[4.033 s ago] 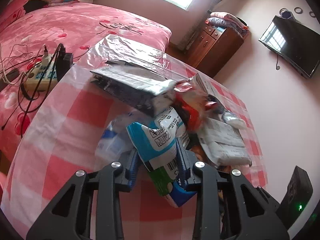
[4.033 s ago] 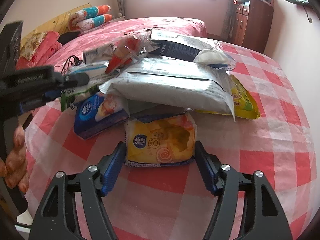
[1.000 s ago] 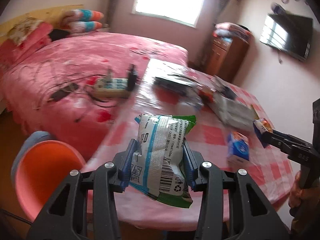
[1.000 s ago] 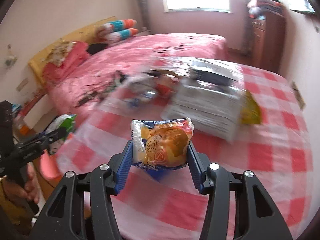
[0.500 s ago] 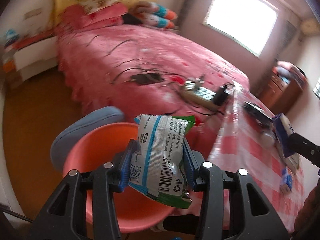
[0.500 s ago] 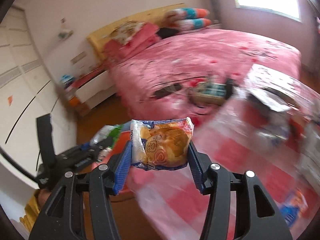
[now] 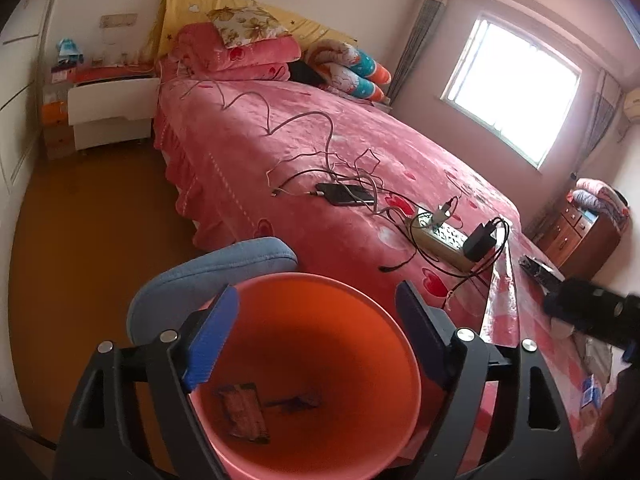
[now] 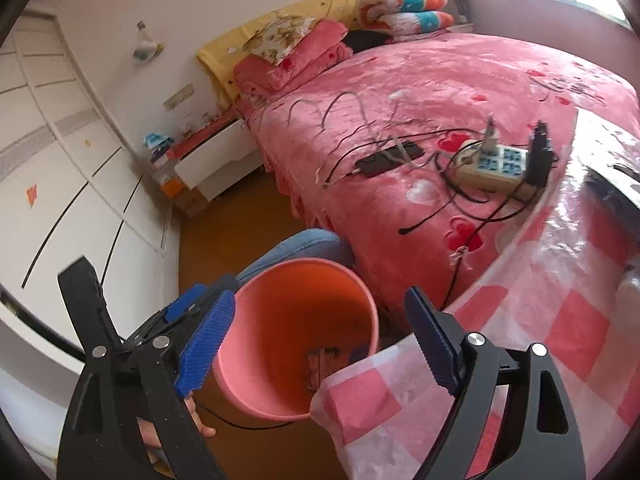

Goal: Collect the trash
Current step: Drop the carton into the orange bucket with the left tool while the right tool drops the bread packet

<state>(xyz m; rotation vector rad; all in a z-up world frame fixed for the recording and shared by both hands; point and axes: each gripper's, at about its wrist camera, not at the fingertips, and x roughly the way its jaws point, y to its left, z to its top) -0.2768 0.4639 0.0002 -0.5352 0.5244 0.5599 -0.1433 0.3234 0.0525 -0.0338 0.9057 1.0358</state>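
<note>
The orange bin [image 7: 316, 296] is standing on the floor beside the bed [image 7: 320, 152], in front of a blue cushioned seat [image 7: 216, 268], and its round mouth is opening straight toward the left gripper [image 7: 316, 336]. It is looking like smooth plastic, wide at the rim and narrowing to a darker bottom, where a brown wrapper [image 7: 242, 416] is lying flat next to a dark scrap that is too dim to name. In the right wrist view the same bin [image 8: 260, 380] is sitting just past the corner of the desk [image 8: 560, 340], whose pink checked cloth is hanging over and cutting off part of the near rim.

The left gripper's jaws have just been opening and are now standing wide apart with nothing between them, framing the bin's mouth. The right gripper [image 8: 320, 340] is showing the same: jaws just opened, standing apart and empty.

The packets seen in the jaws a moment ago are not showing clearly inside the bin; shadow is covering much of the bottom. Part of a hand [image 8: 192, 424] is peeking out below the left gripper in the right wrist view.
</note>
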